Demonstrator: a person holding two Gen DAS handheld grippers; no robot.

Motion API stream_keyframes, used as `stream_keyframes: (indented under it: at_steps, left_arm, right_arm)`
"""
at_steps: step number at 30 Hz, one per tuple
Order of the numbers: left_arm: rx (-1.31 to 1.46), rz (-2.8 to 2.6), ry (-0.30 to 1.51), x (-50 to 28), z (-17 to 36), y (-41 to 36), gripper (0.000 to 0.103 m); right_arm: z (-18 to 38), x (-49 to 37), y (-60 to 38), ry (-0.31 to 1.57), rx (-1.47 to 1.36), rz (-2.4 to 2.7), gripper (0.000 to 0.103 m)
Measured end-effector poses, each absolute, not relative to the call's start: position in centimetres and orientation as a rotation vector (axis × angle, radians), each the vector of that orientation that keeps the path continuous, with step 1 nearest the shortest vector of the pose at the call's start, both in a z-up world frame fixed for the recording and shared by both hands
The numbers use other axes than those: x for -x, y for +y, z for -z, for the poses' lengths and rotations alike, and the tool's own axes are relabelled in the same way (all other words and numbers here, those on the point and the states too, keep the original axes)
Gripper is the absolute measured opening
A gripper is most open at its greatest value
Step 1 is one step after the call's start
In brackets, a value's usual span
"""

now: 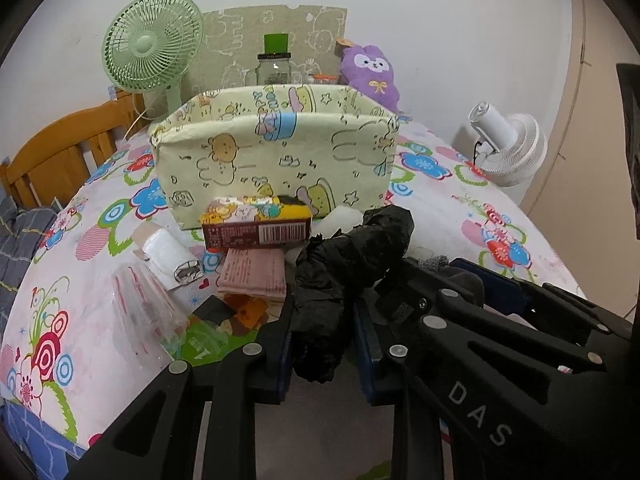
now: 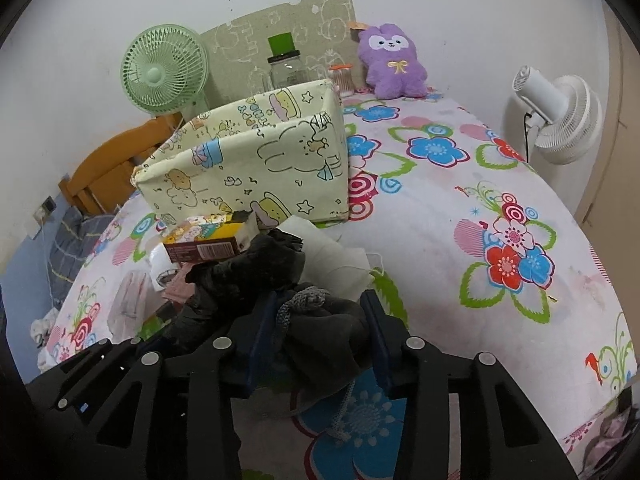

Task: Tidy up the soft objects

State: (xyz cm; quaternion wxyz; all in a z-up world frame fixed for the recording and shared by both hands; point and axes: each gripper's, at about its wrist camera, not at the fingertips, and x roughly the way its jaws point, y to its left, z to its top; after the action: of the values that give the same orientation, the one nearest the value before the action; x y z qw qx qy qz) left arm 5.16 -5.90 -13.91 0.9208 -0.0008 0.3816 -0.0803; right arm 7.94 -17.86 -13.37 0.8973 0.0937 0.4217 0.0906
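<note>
1. Nearest in the left wrist view, the left tongs [image 1: 324, 344] are nearly closed, their blue pads pinching the lower end of a crumpled black plastic bag [image 1: 352, 264] that rises up and to the right from between them.
2. Just right of the bag, the right tongs [image 2: 320, 332] stand partly apart around a dark grey drawstring fabric pouch [image 2: 320, 332]; whether the pads press on it I cannot tell.
3. The pouch lies on the flower-printed bed sheet [image 2: 500, 216], its knitted grey cord [image 2: 340, 420] trailing toward the near edge.
4. Left of the bag lie a clear plastic wrapper with pink stripes [image 1: 144, 304], a white paper roll [image 1: 172, 256] and a flat pink packet [image 1: 256, 276].
5. Behind the packet sits a dark red carton with a barcode [image 1: 256, 234], topped by a yellow cartoon-printed pack [image 1: 256, 208].
6. A white cloth face mask [image 2: 336, 260] lies beyond the pouch, right of the carton.
7. Farther back stands a pale yellow cartoon-printed fabric storage box [image 1: 276, 152], open at the top.
8. At the far wall are a green desk fan [image 1: 152, 44] on the left, a glass jar with a green lid [image 1: 274, 64] and a purple plush toy [image 1: 372, 70].
9. A white fan [image 2: 560, 112] stands at the far right.
</note>
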Motion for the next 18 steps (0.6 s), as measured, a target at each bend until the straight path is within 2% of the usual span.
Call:
stream_keyframes:
  at_steps: [18]
  left_arm:
    - [0.033, 0.156, 0.699, -5.4, 9.1, -5.1, 0.024]
  right_arm:
    - [8.1, -8.2, -16.8, 0.783, -0.164, -0.176, 0.042]
